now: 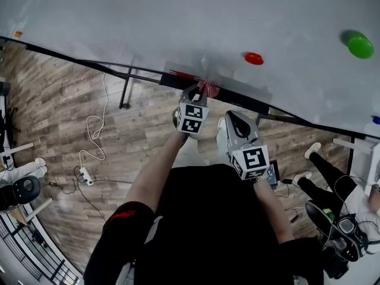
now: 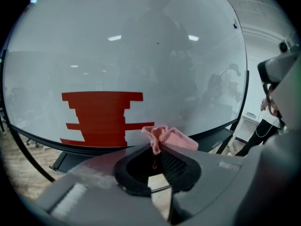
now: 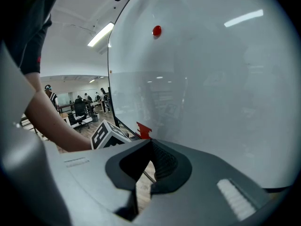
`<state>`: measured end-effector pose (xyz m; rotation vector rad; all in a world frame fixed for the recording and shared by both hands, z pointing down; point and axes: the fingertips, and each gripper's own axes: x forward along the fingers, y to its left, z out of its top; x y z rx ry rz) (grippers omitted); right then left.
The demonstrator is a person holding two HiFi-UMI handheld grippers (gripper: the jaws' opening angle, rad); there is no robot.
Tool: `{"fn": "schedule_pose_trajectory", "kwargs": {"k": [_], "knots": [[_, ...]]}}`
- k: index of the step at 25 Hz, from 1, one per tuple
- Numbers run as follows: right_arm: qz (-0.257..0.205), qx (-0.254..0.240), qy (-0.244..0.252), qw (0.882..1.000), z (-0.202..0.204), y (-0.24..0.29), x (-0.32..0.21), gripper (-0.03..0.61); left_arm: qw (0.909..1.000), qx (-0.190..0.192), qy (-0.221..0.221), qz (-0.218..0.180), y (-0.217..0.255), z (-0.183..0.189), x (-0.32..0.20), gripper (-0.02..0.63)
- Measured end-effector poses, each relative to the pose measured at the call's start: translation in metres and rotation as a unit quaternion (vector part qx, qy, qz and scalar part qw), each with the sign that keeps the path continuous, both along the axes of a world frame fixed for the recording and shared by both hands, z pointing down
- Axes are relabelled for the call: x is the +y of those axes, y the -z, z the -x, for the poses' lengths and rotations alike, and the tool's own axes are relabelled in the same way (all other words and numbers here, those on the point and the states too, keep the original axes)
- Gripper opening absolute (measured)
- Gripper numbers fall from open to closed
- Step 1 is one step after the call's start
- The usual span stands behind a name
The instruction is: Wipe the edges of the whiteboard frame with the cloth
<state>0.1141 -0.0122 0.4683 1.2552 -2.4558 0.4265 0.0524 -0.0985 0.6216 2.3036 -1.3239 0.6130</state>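
- The pink cloth (image 2: 170,137) is pinched right at the tips of the left claw (image 2: 157,147). Its jaws are clamped on it, and a bunched fold pokes out past them.
- Straight ahead of that claw, the cloth sits at the black bottom frame (image 1: 59,53) of the whiteboard (image 1: 178,22). We can't tell whether it is pressing or just touching.
- A stepped red marking (image 2: 101,119) shows on the board just left of the claw's tips.
- Further ahead and off to its right are a red magnet (image 1: 253,58) and, well beyond that, a green magnet (image 1: 360,45).
- The right claw (image 3: 150,145) hangs behind and to the right of the left one, jaws together with nothing between them.
- On progress, we'd say the wipe is somewhere along the bottom edge. Long runs of frame stretch away on both sides of the claw, and nothing shows which parts are already clean. The other edges are out of sight, so plenty looks left to do.
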Motion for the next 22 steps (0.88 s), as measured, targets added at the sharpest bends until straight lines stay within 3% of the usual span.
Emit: {"fn": "schedule_pose_trajectory", "kwargs": {"k": [22], "knots": [[0.006,0.0,-0.021,1.0,0.04,-0.012,0.012,0.002,0.9983,-0.006,-0.028,-0.052,-0.001,0.025,-0.004,0.021]]}}
